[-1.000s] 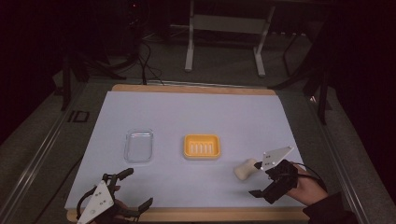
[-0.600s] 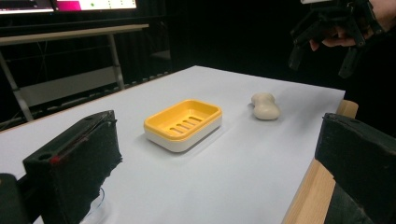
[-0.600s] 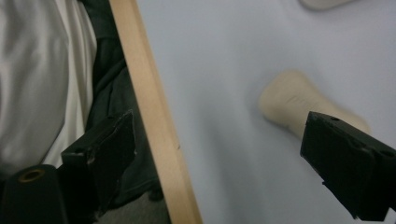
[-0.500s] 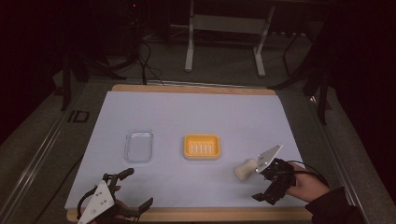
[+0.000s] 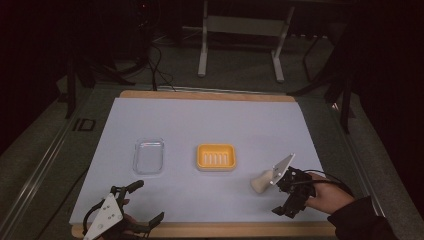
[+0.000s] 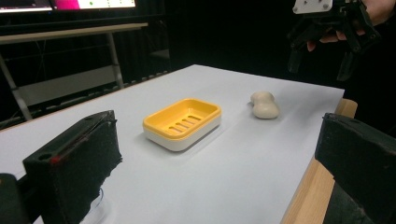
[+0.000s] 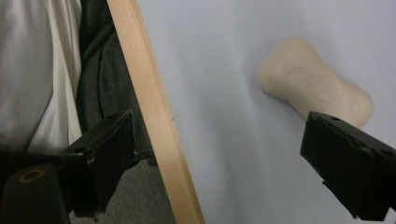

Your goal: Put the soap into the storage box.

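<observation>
Right gripper, high view: right gripper [image 5: 281, 196] sits at about 4 o'clock on the table [image 5: 210, 120], jaws spread wide, nothing held; soap bar [image 5: 261, 181] lies just beside its upper jaw, apart from it.
Left gripper, high view: left gripper [image 5: 142, 201] rests at 7 o'clock by the near wooden edge, jaws apart, empty; looks parked, out of the way.
Containers, high view: yellow soap dish [image 5: 216, 157] near centre, empty; clear lid [image 5: 149, 156] at its 9 o'clock, nothing in it.
Left gripper view: dish [image 6: 182, 123] slotted, empty; soap [image 6: 265, 104] at its 2 o'clock, well apart; other gripper [image 6: 322, 51] hangs above the far table edge.
Right gripper view: soap [image 7: 314, 81] flat on the table at 1 o'clock, beside the right-hand jaw, outside the gap; wooden edge [image 7: 154, 112] runs between the jaws.
Judgement: jaws likely opened to straddle the soap; needs shifting over it first.
</observation>
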Demonstrator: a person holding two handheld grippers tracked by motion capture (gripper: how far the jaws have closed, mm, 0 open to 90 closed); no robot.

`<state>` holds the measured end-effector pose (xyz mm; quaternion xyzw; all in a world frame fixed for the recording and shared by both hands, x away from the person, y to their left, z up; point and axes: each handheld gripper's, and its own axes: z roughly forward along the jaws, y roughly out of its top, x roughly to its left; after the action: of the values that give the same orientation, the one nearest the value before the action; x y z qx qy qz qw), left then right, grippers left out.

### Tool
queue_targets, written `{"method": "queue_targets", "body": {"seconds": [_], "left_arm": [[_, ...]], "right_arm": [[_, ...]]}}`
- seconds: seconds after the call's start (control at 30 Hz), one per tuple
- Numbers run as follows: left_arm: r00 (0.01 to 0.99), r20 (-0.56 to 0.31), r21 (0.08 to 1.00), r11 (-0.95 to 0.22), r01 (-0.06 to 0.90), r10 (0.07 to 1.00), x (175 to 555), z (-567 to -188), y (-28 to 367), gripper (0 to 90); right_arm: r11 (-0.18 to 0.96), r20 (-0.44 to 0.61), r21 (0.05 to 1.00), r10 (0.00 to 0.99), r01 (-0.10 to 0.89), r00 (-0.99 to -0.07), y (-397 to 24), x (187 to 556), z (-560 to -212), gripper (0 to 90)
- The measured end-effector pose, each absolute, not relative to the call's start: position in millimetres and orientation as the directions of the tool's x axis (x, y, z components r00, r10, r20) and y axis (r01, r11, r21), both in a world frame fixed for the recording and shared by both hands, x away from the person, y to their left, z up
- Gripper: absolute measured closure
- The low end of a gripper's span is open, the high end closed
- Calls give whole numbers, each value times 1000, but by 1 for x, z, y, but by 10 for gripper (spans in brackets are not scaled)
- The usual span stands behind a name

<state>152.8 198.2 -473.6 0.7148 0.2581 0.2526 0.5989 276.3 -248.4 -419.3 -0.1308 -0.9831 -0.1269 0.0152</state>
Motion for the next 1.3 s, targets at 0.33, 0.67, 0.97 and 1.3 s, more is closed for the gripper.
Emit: {"method": "queue_targets", "body": {"seconds": [0.33,0.67,0.97,1.3], "left_arm": [[741,49,986,-149,69,670,153,-474,198,1],[742,50,986,-152,70,669,153,-474,198,1],[733,42,987,-144,76,679,153,-474,199,1],[729,39,986,-146,84,684,152,-475,200,1]], "right_arm": [[947,93,174,257,270,-962,-247,281,-420,124],[960,112,71,262,271,-959,-247,284,-424,124],[970,143,-15,241,241,-960,-246,290,-428,132],[990,132,32,135,140,-982,-248,296,-433,127]]}}
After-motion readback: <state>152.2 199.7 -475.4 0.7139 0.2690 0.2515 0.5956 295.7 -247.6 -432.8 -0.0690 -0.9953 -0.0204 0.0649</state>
